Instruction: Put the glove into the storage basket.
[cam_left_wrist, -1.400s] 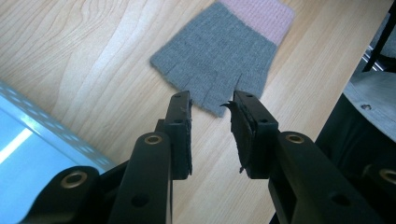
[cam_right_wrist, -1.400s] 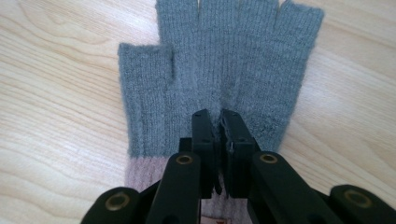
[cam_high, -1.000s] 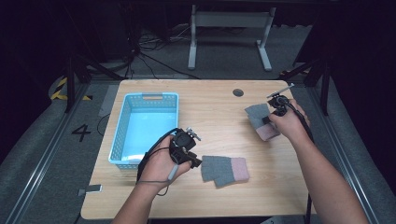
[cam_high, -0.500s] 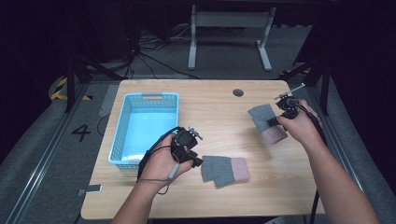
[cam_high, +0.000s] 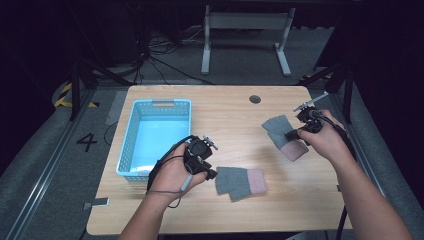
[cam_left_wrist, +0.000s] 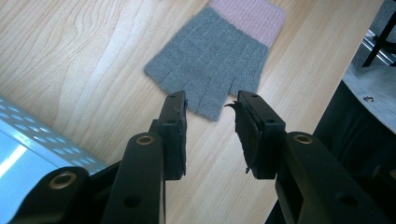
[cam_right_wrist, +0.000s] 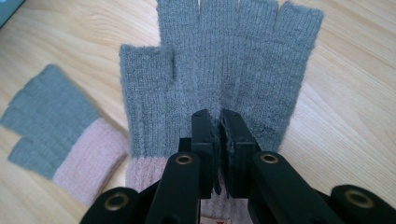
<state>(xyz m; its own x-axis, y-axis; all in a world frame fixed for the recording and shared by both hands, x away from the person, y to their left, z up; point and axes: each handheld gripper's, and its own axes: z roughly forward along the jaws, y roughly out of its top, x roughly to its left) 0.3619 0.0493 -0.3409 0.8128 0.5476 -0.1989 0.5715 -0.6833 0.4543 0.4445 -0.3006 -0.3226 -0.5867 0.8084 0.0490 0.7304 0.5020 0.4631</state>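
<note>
- Left gripper view, nearest first: the left tongs (cam_left_wrist: 210, 135) stand wide apart with nothing between them, hovering just short of the fingertip edge of the near glove (cam_left_wrist: 219, 51), which lies flat on the table (cam_left_wrist: 70, 56). A corner of the basket (cam_left_wrist: 28, 149) shows just beside these tongs.
- Right gripper view: the right tongs (cam_right_wrist: 219, 154) are pinched narrow on the knit of the far glove (cam_right_wrist: 219, 65), about where its grey palm meets the pink cuff. Whether the cloth is truly caught or only pressed under the closed tips is hard to tell, but a fold seems gathered between them.
- High view: taking the basket (cam_high: 131, 150) as landmark, the near glove (cam_high: 241, 181) lies just beside its near right corner, with the left tongs (cam_high: 211, 174) between the two. The far glove (cam_high: 280, 135) lies well to the basket's right, near the table's right edge, under the right tongs (cam_high: 291, 135).
- Step in hand, as I judge it: picking up the gloves, most likely to drop them in the basket. The right grasp looks made; the left is lined up but not closed.
- Next move calls for the left tongs to ease forward and down over the near glove's edge, then close. The right should lift cleanly and carry the far glove across to the basket.
</note>
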